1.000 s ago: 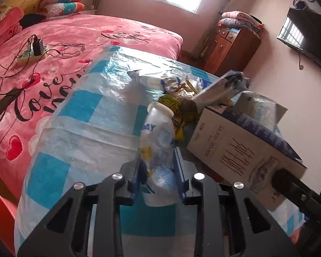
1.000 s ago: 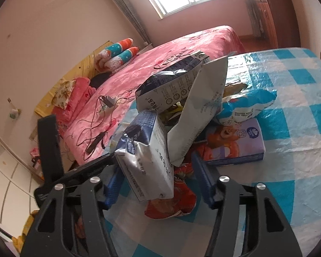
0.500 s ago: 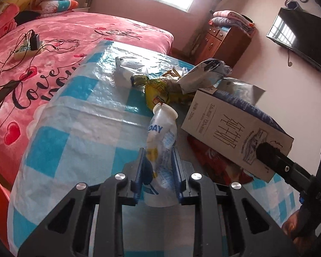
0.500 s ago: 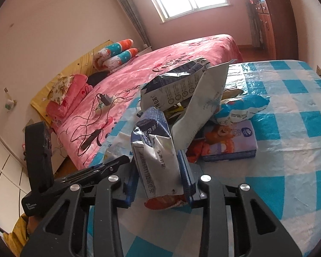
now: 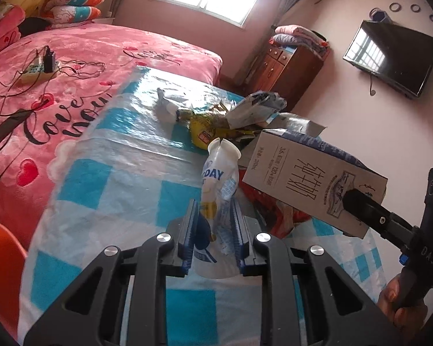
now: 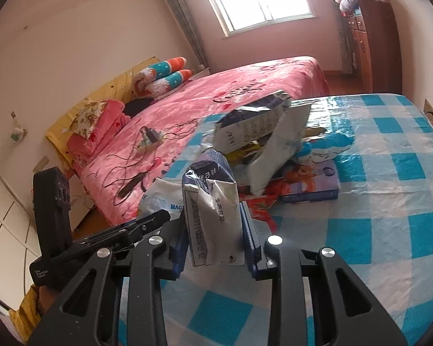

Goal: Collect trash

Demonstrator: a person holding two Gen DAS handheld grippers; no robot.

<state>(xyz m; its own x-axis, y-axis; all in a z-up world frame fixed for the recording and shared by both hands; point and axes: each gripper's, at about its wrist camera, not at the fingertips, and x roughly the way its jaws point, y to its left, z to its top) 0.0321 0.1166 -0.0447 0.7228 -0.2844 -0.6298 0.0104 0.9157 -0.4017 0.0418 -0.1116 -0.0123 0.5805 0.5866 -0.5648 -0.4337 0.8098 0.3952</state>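
Left hand-held gripper (image 5: 213, 230) pinches a crushed white plastic bottle (image 5: 218, 184) above the blue-checked bench (image 5: 106, 190). Right hand-held gripper (image 6: 215, 230) – jaws closing – squeezes a crumpled blue-and-white milk carton (image 6: 212, 201) beside the trash pile (image 6: 274, 155).

The trash pile (image 6: 274, 155) lies on the table (image 6: 389, 201), near its edge beside the bed (image 6: 216, 98). A flat box (image 6: 311, 183) lies at the pile's right, a cabinet (image 6: 372, 43) behind the table
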